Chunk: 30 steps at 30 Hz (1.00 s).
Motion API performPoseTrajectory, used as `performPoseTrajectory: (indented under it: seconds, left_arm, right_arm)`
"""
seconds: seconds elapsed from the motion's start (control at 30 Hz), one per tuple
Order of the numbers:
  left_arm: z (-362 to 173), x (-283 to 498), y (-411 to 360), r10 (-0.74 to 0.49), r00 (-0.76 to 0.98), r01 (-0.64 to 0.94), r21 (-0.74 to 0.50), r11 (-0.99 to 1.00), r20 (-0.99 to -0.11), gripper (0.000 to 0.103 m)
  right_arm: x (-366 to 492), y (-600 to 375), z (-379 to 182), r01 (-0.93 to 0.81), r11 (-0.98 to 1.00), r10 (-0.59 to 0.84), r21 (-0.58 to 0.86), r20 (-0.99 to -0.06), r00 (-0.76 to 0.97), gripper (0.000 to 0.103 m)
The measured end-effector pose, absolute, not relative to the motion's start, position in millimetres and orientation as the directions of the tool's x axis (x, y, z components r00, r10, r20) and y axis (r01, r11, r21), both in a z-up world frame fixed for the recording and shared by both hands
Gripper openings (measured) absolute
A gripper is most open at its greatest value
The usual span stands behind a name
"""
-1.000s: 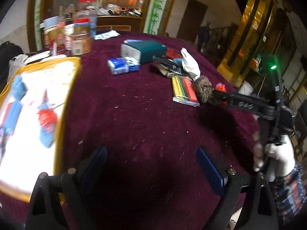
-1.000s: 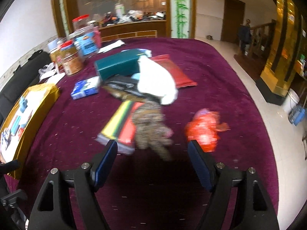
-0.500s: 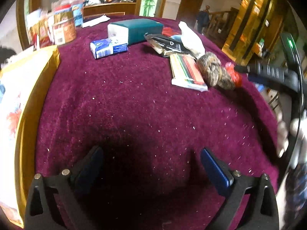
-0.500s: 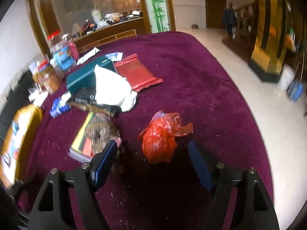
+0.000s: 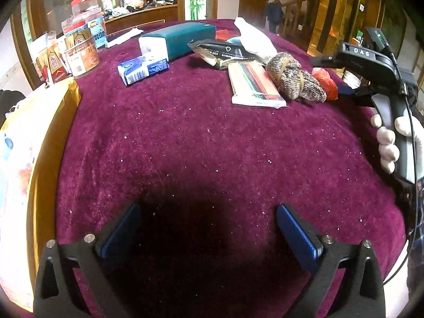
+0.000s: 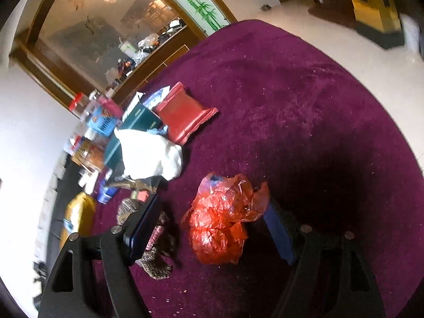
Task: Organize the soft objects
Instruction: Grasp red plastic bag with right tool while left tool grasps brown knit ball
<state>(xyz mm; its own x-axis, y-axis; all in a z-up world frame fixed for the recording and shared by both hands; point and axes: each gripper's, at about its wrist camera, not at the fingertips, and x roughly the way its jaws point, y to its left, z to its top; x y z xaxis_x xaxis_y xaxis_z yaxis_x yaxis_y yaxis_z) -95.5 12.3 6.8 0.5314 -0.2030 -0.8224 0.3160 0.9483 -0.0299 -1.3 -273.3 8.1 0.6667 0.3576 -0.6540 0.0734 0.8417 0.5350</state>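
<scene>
The right hand-held gripper is spread wide, its two blue pads on either side of a crumpled red plastic bag that lies on the purple surface. The pads do not appear to be pressing it yet. Just to the left of the left pad lies a brown knitted bundle, tied with bands and partly hidden behind that finger.

The bag looks very light, thin and crinkly; it will likely collapse under the pads instead of resisting, and a smooth film like this can slip out. Closing across the thick, bunched middle seems safer than catching a loose flap near its upper edge. The knitted bundle should be soft and springy with a rough weave that grips well, best taken across its waist where the bands cinch it.

Farther out, a white cloth lies draped over a green box, with a red packet beside them.

The left hand-held gripper is also spread and holds nothing, hanging over bare surface well apart from the pile, with a yellow tray at its left.
</scene>
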Motion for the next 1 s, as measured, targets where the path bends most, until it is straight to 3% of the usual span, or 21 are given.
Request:
performPoseTrajectory:
  seconds: [0.13,0.27,0.43,0.6,0.73,0.87,1.0]
  left_arm:
    - [6,-96,11,-0.199,0.536,0.312,-0.026,0.950,-0.820,0.102]
    - [7,-97,10,-0.188,0.544,0.304,-0.017,0.953,-0.817,0.102]
    - [9,-103,6,-0.157,0.564,0.299,0.023,0.954,-0.811,0.102]
    - [27,-91,-6,-0.283,0.509,0.353,-0.102,0.930,-0.813,0.101]
    - [54,-74,-41,-0.243,0.589,0.404,0.020,0.915,-0.770,0.101]
    - [58,-42,-82,-0.265,0.595,0.470,0.062,0.880,-0.758,0.101]
    - [47,-5,-107,-0.318,0.530,0.471,-0.039,0.881,-0.786,0.101]
  right_arm:
    - [-4,-237,14,0.064,0.951,0.190,0.304,-0.732,0.654,0.075]
    - [-8,-219,13,0.050,0.980,0.114,0.190,-0.758,0.642,0.040]
    - [-11,-215,14,0.047,0.988,0.084,0.148,-0.761,0.644,0.038]
    - [-14,-230,13,0.069,0.975,0.119,0.212,-0.755,0.645,0.038]
    - [-12,-246,10,0.072,0.946,0.199,0.316,-0.742,0.640,0.038]
    - [-10,-249,10,0.069,0.938,0.220,0.340,-0.735,0.641,0.038]
    - [-10,-254,10,0.070,0.929,0.236,0.364,-0.728,0.643,0.038]
